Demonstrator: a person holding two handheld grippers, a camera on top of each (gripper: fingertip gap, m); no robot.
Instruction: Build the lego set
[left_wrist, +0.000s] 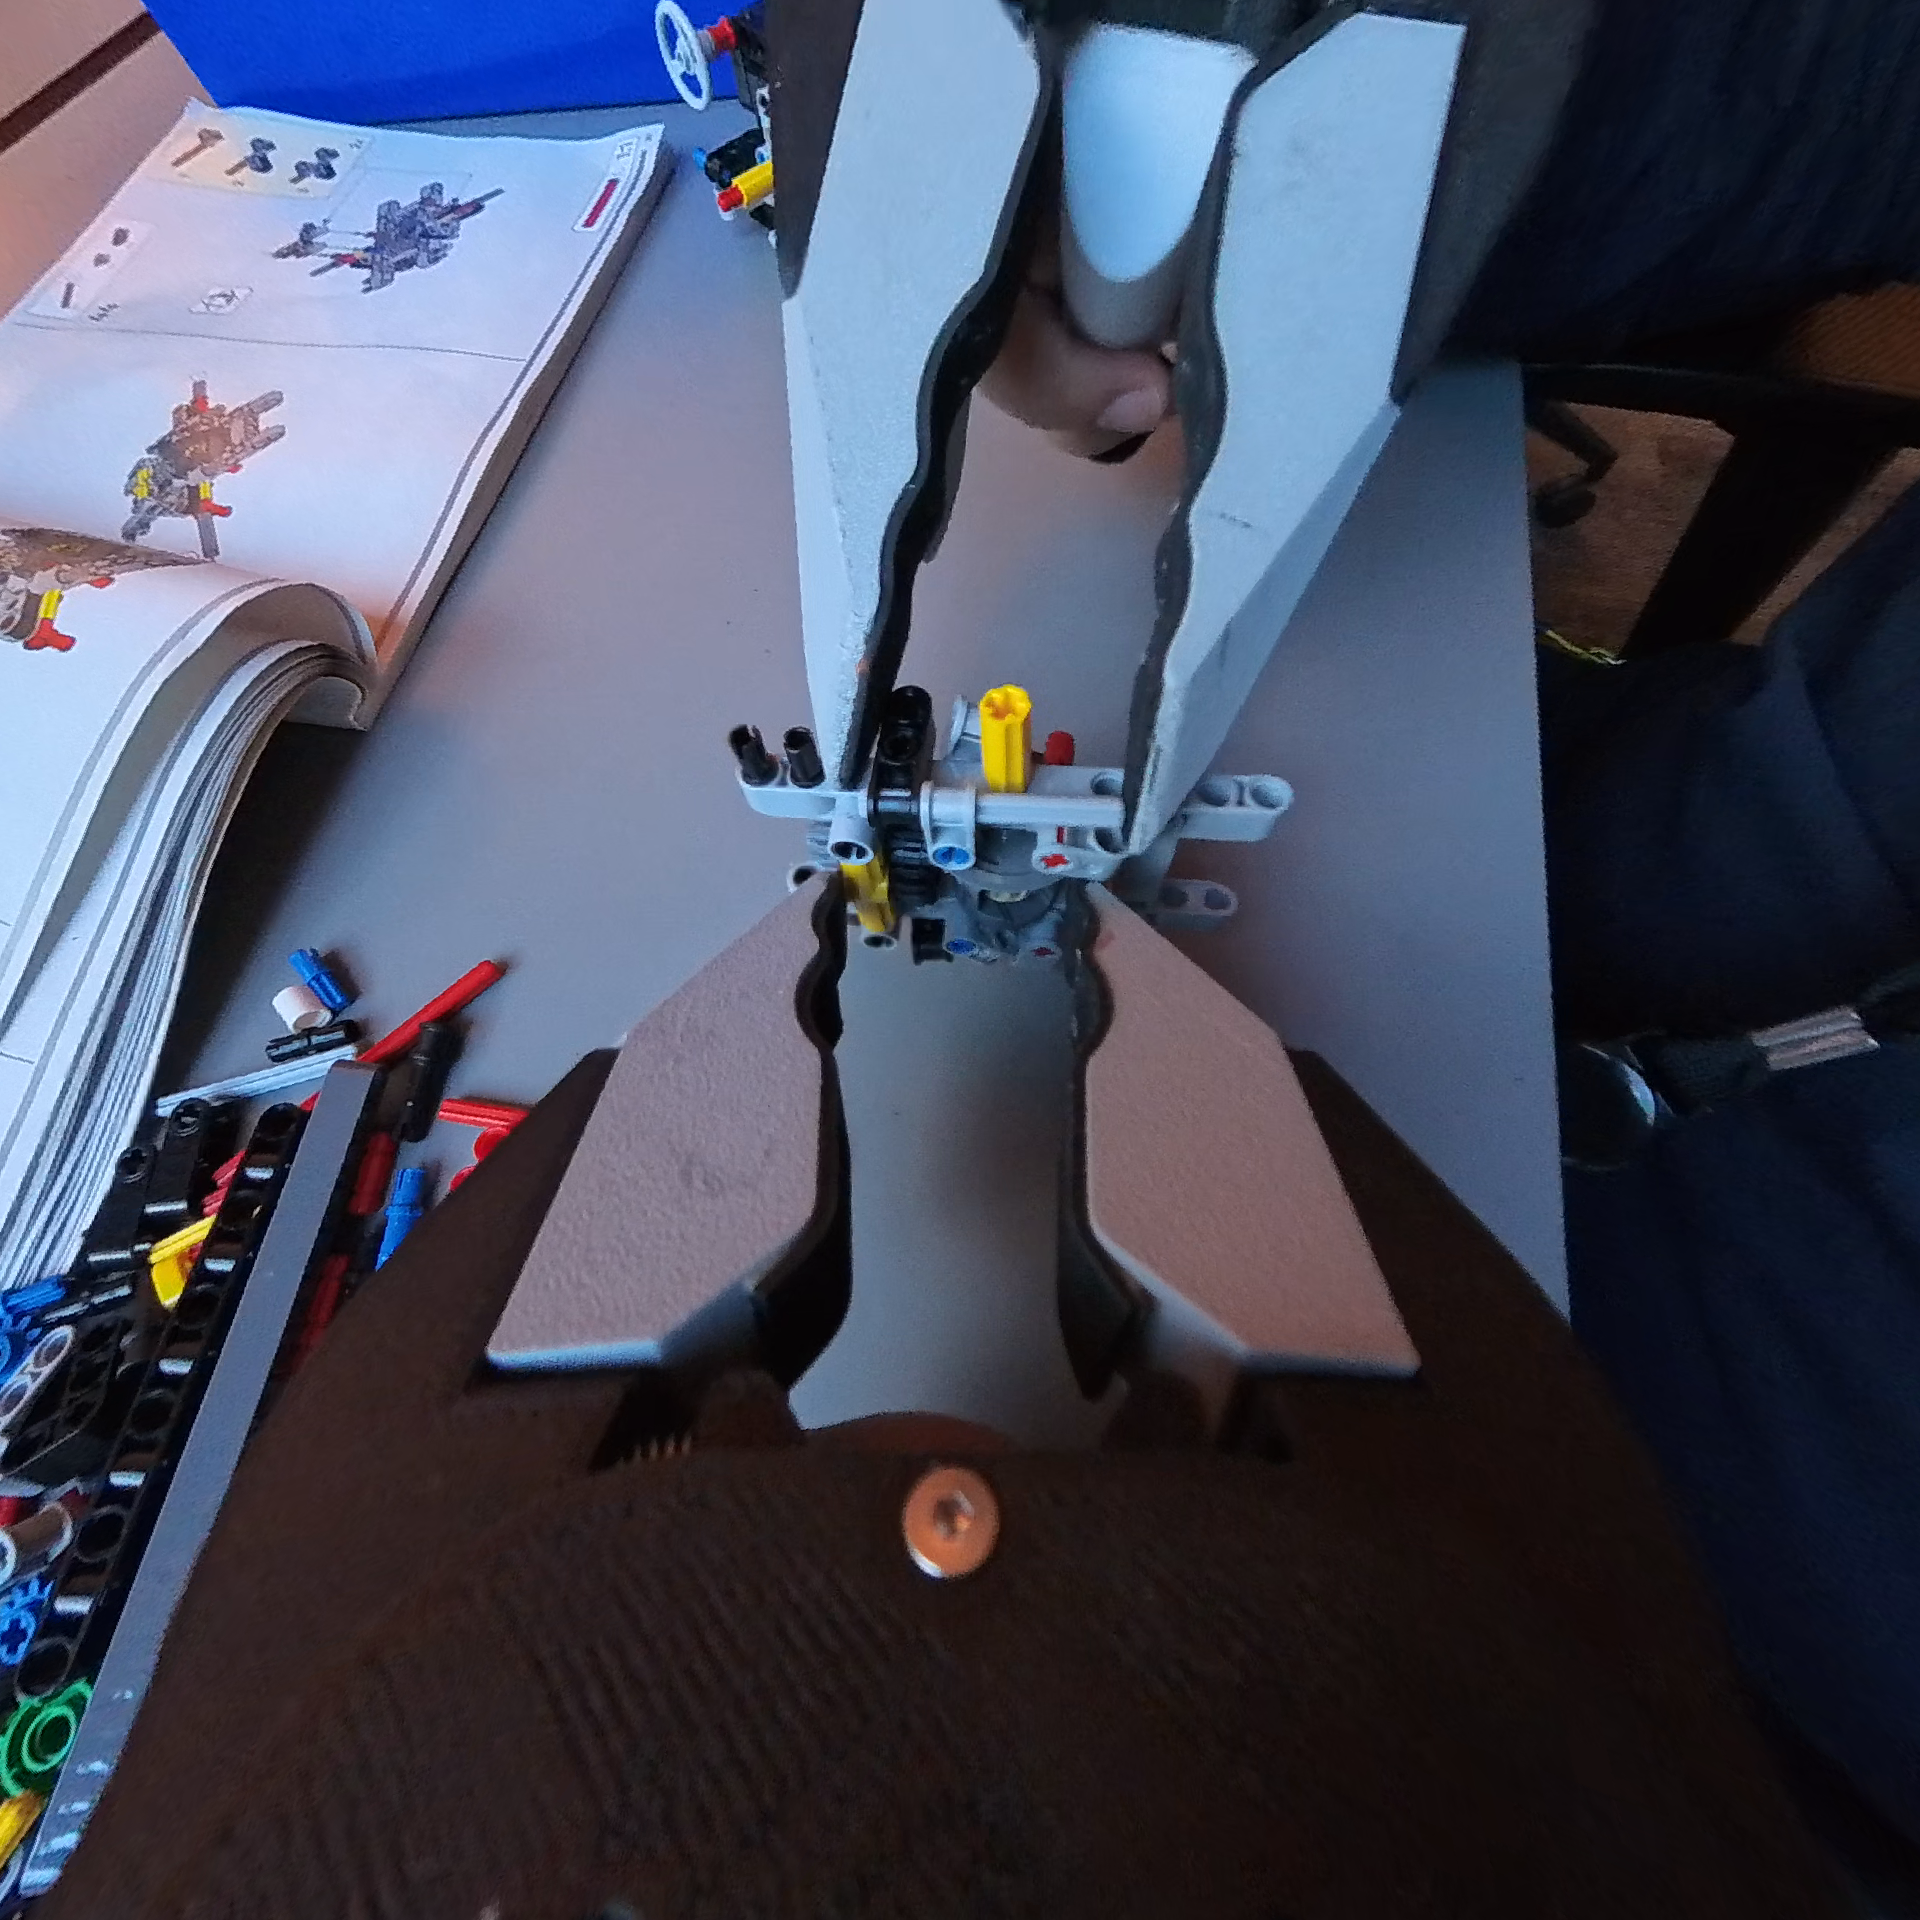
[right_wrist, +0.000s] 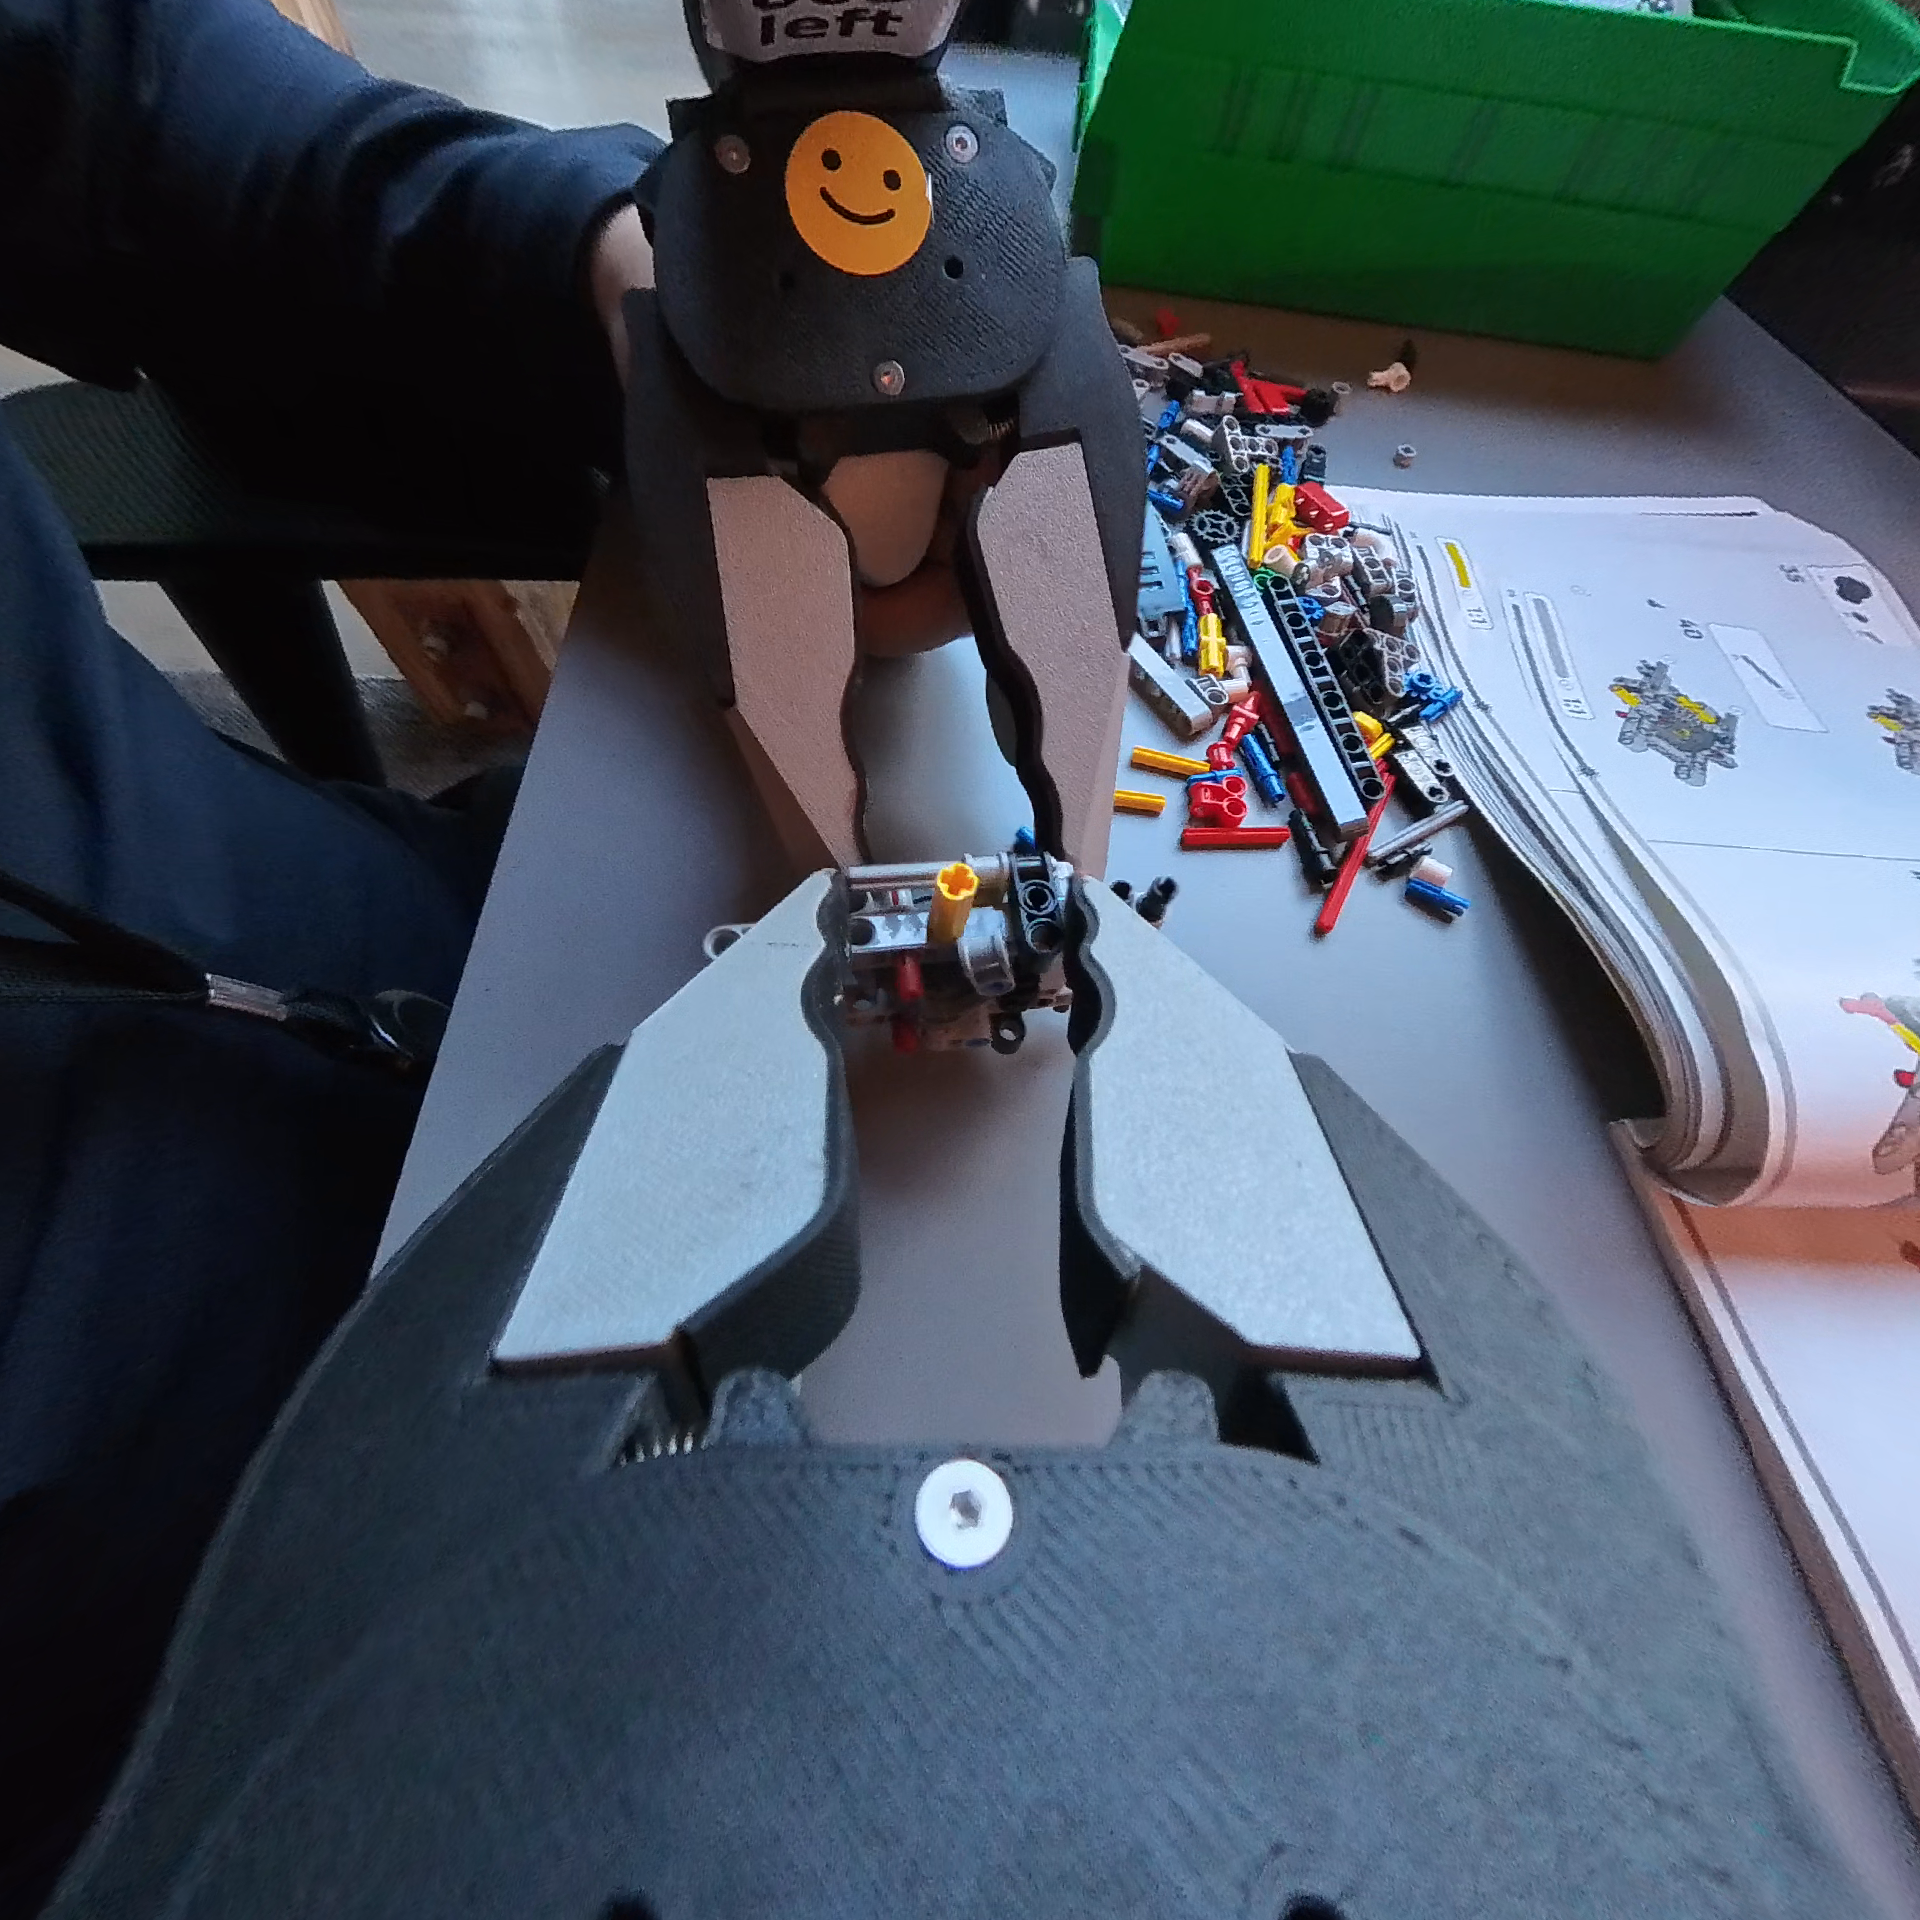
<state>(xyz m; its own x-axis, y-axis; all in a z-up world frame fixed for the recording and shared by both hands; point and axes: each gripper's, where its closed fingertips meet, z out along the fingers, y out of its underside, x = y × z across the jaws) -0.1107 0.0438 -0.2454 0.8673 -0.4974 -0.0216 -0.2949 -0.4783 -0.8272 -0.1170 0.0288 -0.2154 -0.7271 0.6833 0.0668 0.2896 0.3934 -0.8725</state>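
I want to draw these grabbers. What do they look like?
Each gripper has a black, ridged plastic body, a silver screw, and two grey pointed fingers with wavy black pads. The left gripper bears a round orange smiley sticker. The person wears dark navy sleeves.

An open instruction booklet (right_wrist: 1704, 790) lies on the grey desk (right_wrist: 1351, 1039). Just beside it sits a heap of loose building pieces (right_wrist: 1288, 623), black, red, yellow and blue. A green bin (right_wrist: 1455, 177) stands behind the heap.
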